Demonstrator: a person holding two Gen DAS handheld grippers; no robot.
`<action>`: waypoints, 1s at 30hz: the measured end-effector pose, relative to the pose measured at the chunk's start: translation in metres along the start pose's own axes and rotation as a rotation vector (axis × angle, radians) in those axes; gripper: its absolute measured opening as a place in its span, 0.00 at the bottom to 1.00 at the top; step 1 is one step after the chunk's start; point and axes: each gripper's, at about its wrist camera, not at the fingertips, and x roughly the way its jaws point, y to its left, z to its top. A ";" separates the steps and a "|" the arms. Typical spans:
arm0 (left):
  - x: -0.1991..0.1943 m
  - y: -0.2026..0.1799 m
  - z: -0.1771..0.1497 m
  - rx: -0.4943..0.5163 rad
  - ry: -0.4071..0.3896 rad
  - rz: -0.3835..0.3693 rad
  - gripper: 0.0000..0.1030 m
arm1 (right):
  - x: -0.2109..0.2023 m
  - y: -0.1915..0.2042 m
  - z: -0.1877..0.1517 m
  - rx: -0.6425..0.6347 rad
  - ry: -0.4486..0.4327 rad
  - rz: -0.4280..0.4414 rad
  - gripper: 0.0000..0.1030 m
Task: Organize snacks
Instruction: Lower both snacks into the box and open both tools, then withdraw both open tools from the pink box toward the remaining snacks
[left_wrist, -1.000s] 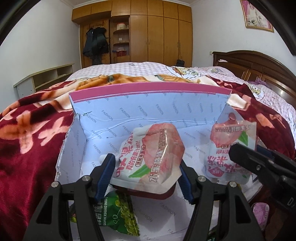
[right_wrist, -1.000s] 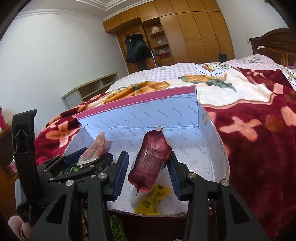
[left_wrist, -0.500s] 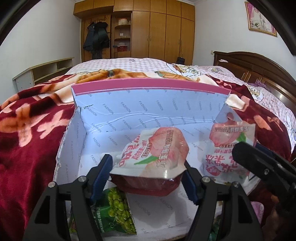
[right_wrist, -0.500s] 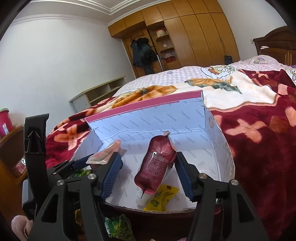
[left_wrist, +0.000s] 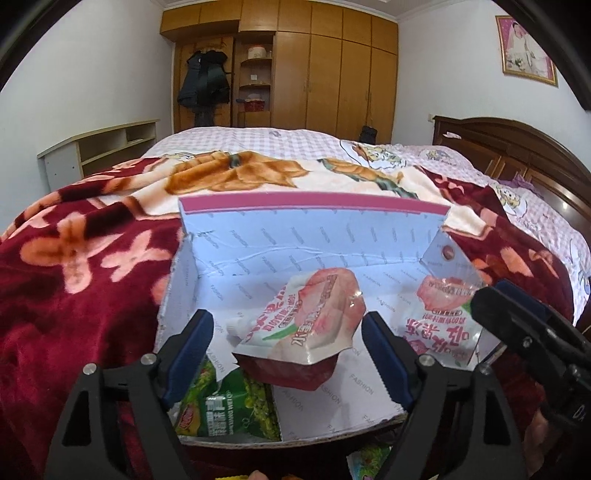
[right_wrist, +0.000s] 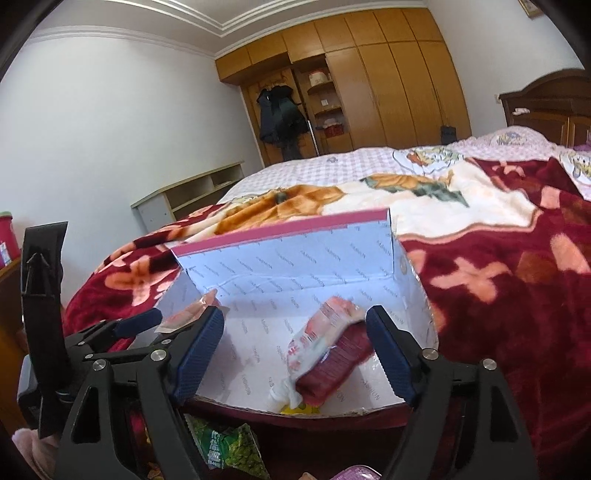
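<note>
In the pale box (left_wrist: 258, 258) on the bed, the left gripper (left_wrist: 286, 345) and right gripper (right_wrist: 295, 343) are both opening, pads clear of soft, light, slippery peach pouches (left_wrist: 310, 317) best pinched across their flat middles.

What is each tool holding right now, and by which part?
Nothing. The left tool is opening around a peach pouch lying in the box, pads clear of it. The right tool is opening too, its pouch lying free.
</note>
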 end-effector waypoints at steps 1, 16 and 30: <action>-0.003 0.001 0.001 -0.004 -0.004 0.001 0.83 | -0.002 0.001 0.001 -0.003 -0.005 0.000 0.79; -0.044 0.009 -0.006 -0.038 -0.001 -0.016 0.84 | -0.033 0.008 -0.001 -0.001 -0.009 0.017 0.79; -0.067 0.024 -0.034 -0.083 0.059 0.026 0.84 | -0.066 0.004 -0.023 0.033 0.012 -0.003 0.79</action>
